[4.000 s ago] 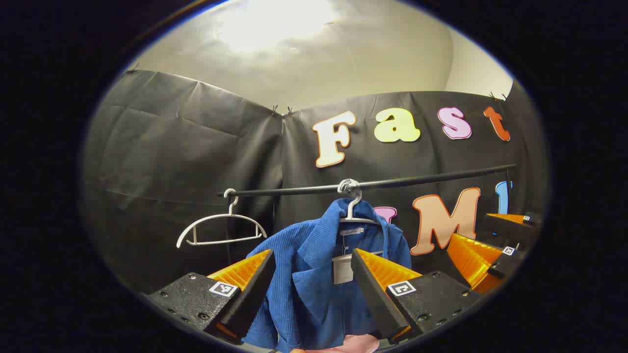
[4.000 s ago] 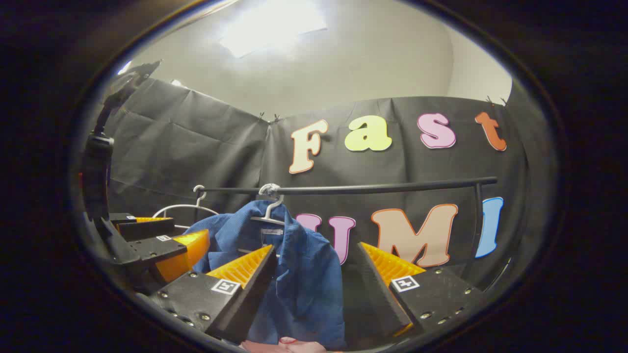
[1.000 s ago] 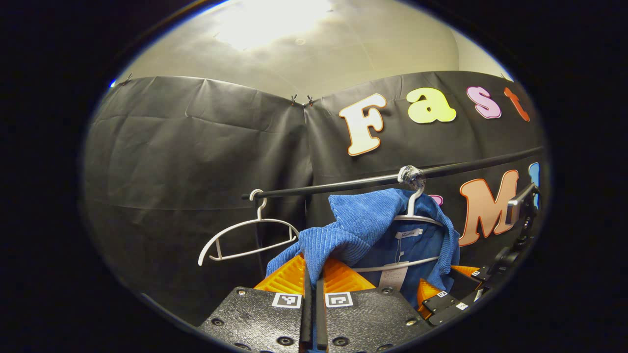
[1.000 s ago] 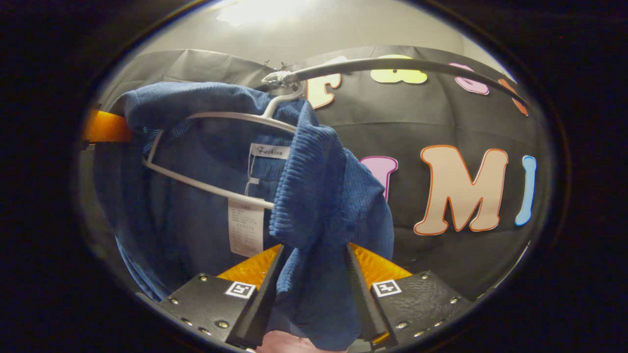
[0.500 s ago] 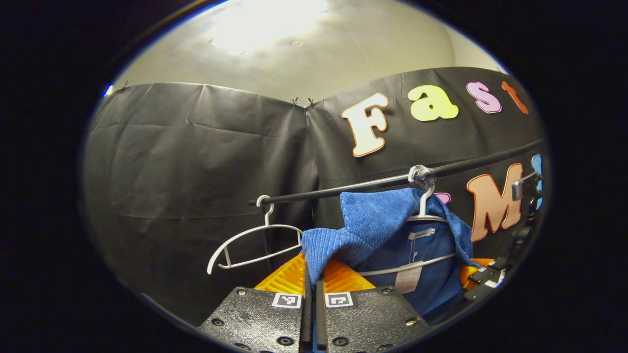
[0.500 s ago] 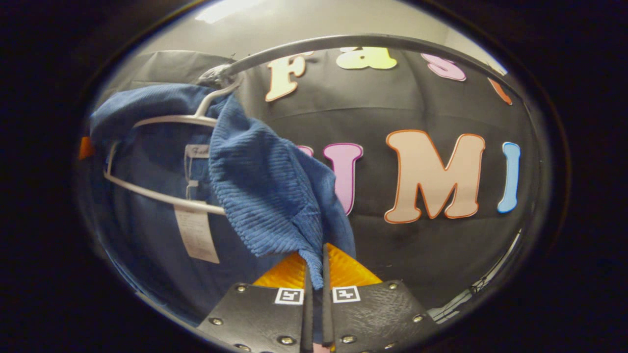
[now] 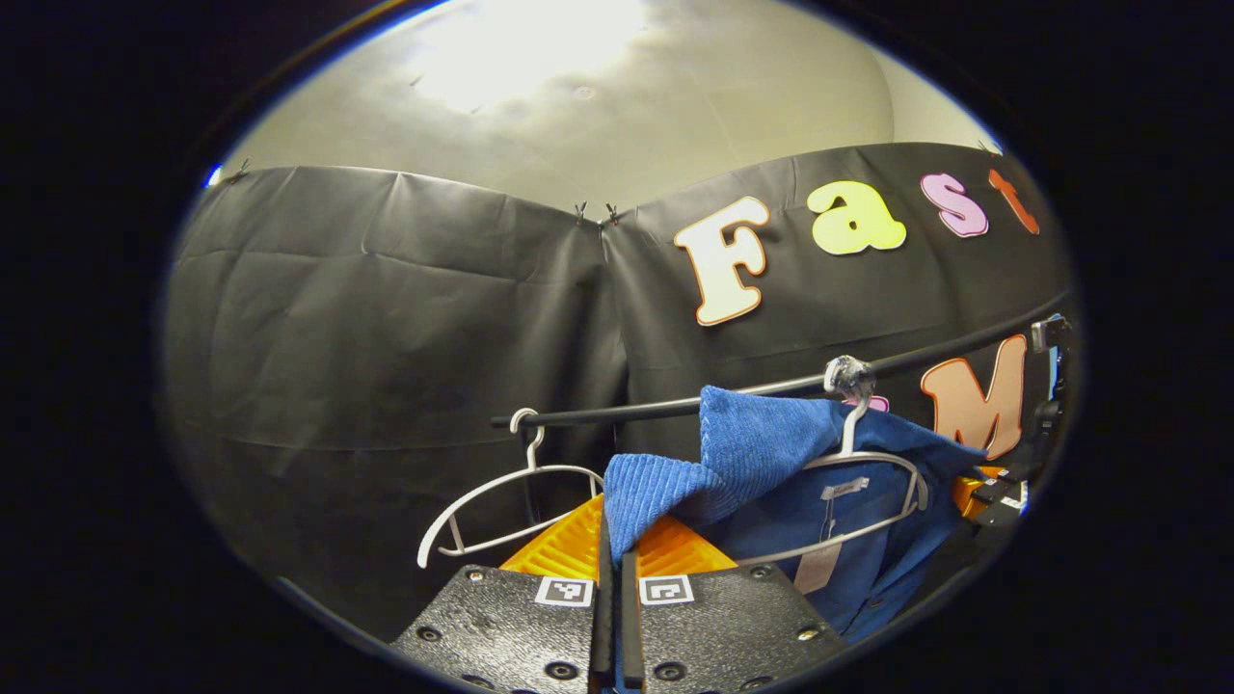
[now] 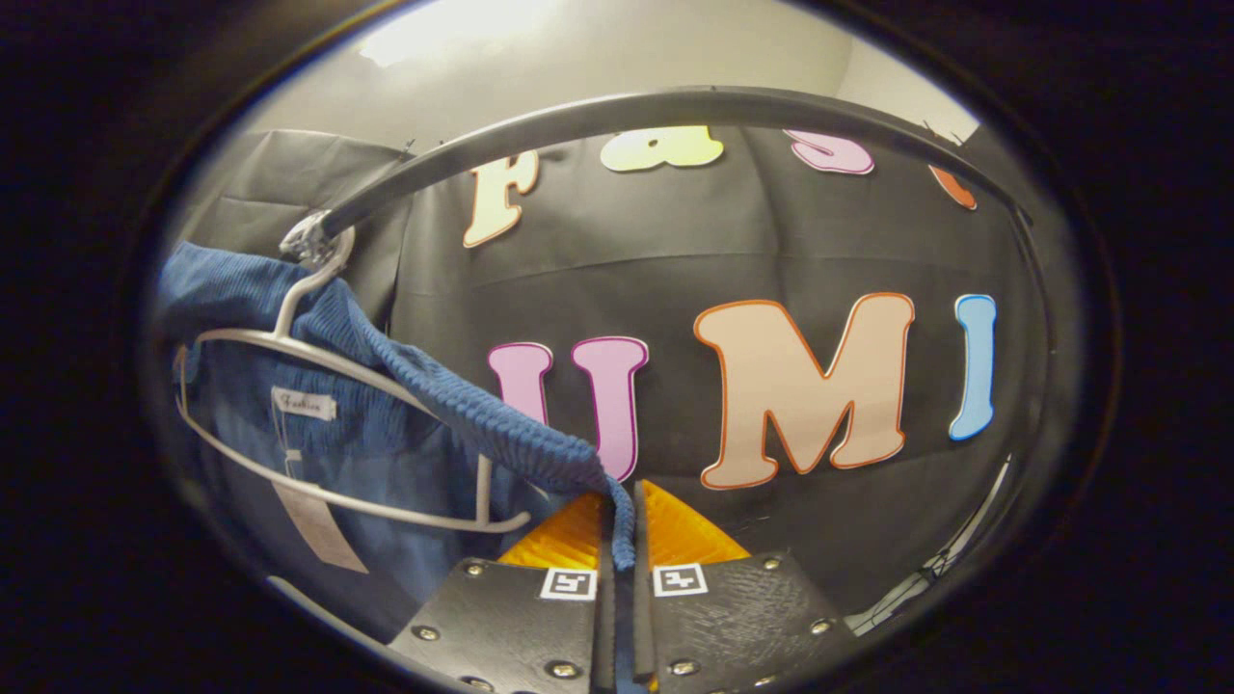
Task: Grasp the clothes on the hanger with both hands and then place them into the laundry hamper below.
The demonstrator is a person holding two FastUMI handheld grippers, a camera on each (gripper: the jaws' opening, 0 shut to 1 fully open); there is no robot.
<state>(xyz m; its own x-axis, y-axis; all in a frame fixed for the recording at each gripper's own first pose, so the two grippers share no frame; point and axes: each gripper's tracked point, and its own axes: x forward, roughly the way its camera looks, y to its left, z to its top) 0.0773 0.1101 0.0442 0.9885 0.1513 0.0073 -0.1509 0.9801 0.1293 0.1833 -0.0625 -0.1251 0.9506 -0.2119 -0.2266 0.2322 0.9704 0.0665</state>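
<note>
In the left gripper view, the jaws of our left gripper (image 7: 611, 540) are clenched together on a fold of the blue ribbed corduroy shirt (image 7: 762, 453), the cloth rising out from between the two fingers and running up to the right toward its hanger. In the right gripper view, the jaws of our right gripper (image 8: 622, 525) are likewise pinched tight on the other shoulder edge of the shirt (image 8: 386, 424), which stretches as a taut band up and to the left from the fingertips. The shirt is partly pulled off the white plastic hanger (image 7: 872, 482): in the right gripper view the hanger's (image 8: 318, 424) lower bar and one shoulder are bare in front of the cloth, with a sewn neck label and a hanging paper tag (image 8: 313, 525) showing inside the collar. The hanger's hook sits over the black metal rail (image 7: 733, 390), at a knot of pale tape or tie wrapped around the rail. In the left gripper view a second, empty white hanger (image 7: 501, 501) hangs on the same rail further to the left, well apart from the shirt. At the far right edge of that view we can make out part of the other gripper (image 7: 993, 487) just beside the shirt's hem. The rail (image 8: 617, 111) arches overhead in the right gripper view.
</note>
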